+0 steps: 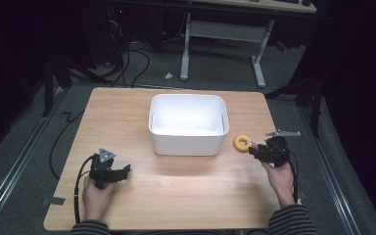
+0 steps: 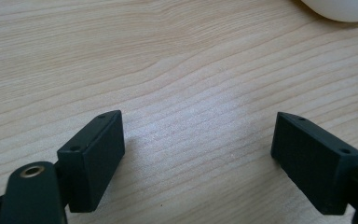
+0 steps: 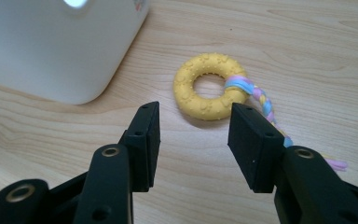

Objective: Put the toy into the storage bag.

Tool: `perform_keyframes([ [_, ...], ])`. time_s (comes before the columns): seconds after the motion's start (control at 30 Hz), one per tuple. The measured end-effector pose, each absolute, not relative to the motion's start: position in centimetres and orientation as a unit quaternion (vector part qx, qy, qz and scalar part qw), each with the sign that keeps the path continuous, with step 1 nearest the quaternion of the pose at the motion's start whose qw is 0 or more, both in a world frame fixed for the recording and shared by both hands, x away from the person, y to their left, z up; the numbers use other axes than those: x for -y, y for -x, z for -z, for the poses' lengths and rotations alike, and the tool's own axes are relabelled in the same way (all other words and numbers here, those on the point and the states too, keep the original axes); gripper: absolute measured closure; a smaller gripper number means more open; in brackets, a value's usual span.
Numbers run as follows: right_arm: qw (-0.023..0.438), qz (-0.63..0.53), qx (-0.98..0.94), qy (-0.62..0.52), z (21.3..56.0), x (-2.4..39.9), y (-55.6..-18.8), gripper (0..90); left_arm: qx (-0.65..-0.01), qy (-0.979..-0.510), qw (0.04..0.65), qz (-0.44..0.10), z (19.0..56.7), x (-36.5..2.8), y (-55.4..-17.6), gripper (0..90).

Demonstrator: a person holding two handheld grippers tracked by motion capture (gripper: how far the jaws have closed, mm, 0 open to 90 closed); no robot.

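Observation:
A yellow ring toy (image 1: 242,142) (image 3: 208,93) with a pastel braided rope (image 3: 265,105) lies on the wooden table (image 1: 176,196), just right of the white bin (image 1: 187,99). My right gripper (image 1: 253,148) (image 3: 195,116) points at the ring from close by. Its jaws stand apart with bare wood between them. The rope runs past the outer side of the right-hand finger (image 3: 254,144), which hides part of it. My left gripper (image 1: 126,171) (image 2: 198,121) rests low over the table at the front left, open wide with nothing between its fingers.
The bin (image 3: 51,46) looks empty inside and sits at the table's middle back; its corner (image 2: 340,9) shows ahead of the left gripper. Beyond the table are a desk frame (image 1: 259,63) and cables (image 1: 127,63) on the floor.

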State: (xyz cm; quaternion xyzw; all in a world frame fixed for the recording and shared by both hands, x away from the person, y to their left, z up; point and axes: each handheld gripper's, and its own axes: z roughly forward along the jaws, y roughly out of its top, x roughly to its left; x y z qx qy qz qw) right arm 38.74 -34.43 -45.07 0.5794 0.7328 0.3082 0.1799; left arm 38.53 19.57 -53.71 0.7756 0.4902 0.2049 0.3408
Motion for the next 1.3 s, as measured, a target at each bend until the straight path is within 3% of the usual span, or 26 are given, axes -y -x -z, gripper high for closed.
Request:
perform_keyframes([
  [0.57,0.183,-0.289,-0.732,-0.59,43.6,34.3,-42.0,54.0,-0.49,-0.776,0.34,-0.205,53.7,-19.6,-38.5,17.7],
  [1.3,0.179,-0.23,-0.733,-0.615,47.0,33.8,-46.3,52.3,-0.491,-0.775,0.341,-0.207,53.7,-19.5,-38.5,17.7],
])
